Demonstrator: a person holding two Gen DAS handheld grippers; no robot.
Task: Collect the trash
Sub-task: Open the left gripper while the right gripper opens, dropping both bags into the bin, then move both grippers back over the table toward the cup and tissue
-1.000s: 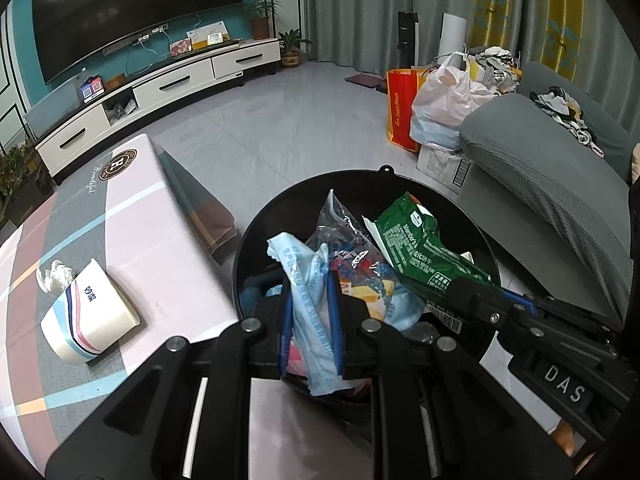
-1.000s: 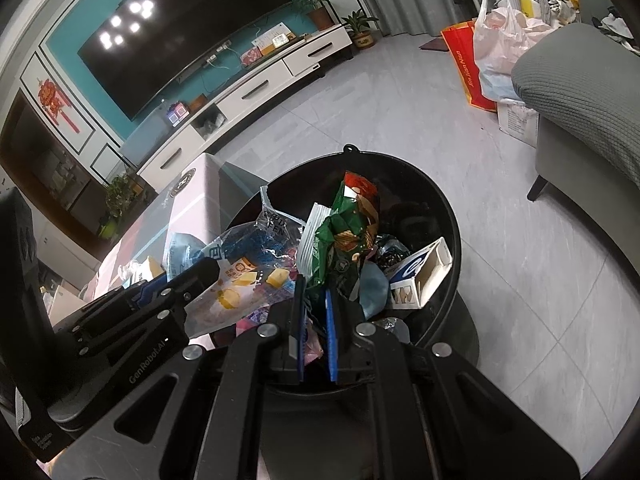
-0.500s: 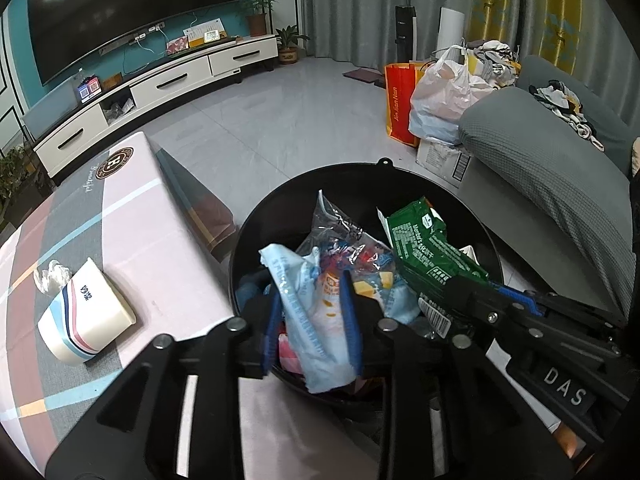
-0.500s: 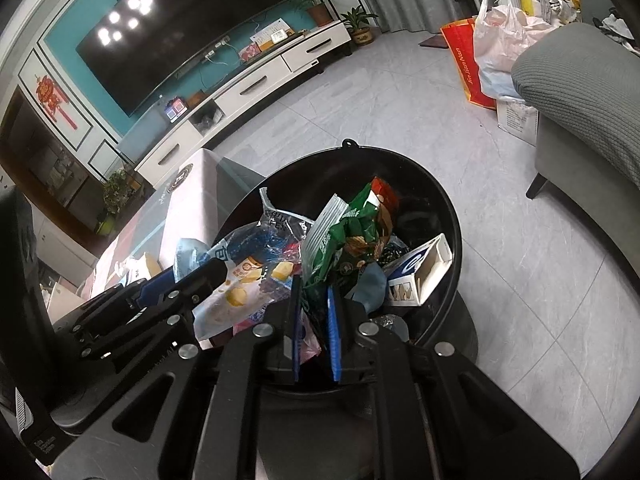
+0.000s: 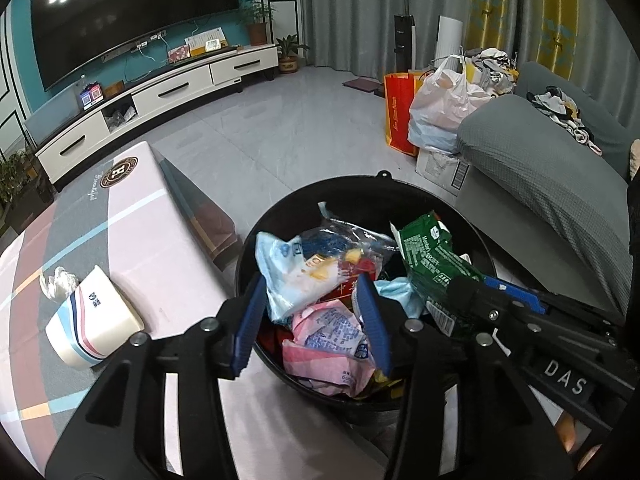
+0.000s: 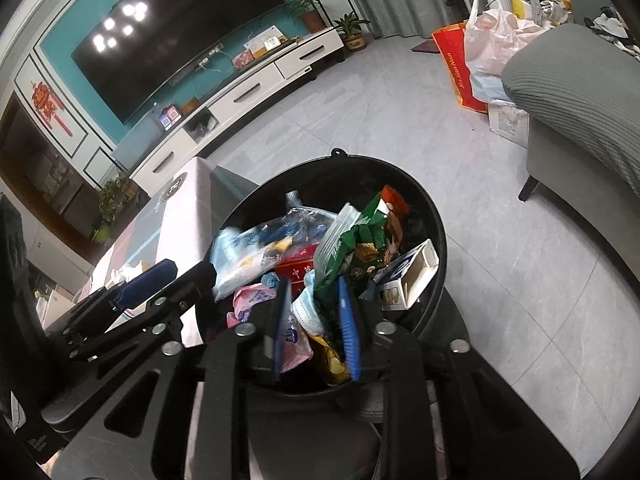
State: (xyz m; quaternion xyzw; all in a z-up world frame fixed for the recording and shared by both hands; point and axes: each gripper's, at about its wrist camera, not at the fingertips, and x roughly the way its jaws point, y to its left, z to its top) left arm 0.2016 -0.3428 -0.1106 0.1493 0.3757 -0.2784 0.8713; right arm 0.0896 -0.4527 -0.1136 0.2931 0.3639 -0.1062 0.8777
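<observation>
Left of the bin (image 5: 384, 184) the desk (image 5: 132, 240) carries a tipped paper cup (image 5: 94, 322) and, touching its far side, a crumpled tissue (image 5: 60, 282); judged from the task, these two are what remains to collect. Over the bin's near rim, the left gripper (image 5: 312, 320) is spread wide and holds nothing: the pale blue wrapper (image 5: 280, 268) lies loose on the heap between its blue pads (image 5: 250, 328), so this release looks complete, and the sensible thing is to lift straight up clear of the rim before swinging toward the cup, so a pad does not snag the wrapper and drag it out. Right of it, over the middle of the bin, the right gripper (image 6: 316, 322) stands part-spread around the lower end of the green packet (image 6: 352, 240); the packet runs between the pads, and I cannot tell whether either pad touches it. To finish well, widen that gripper fully, let the packet settle against the open carton (image 6: 408, 280) at the bin's right wall, then withdraw upward. The heap is high, near the rim, so a gentle exit matters.
</observation>
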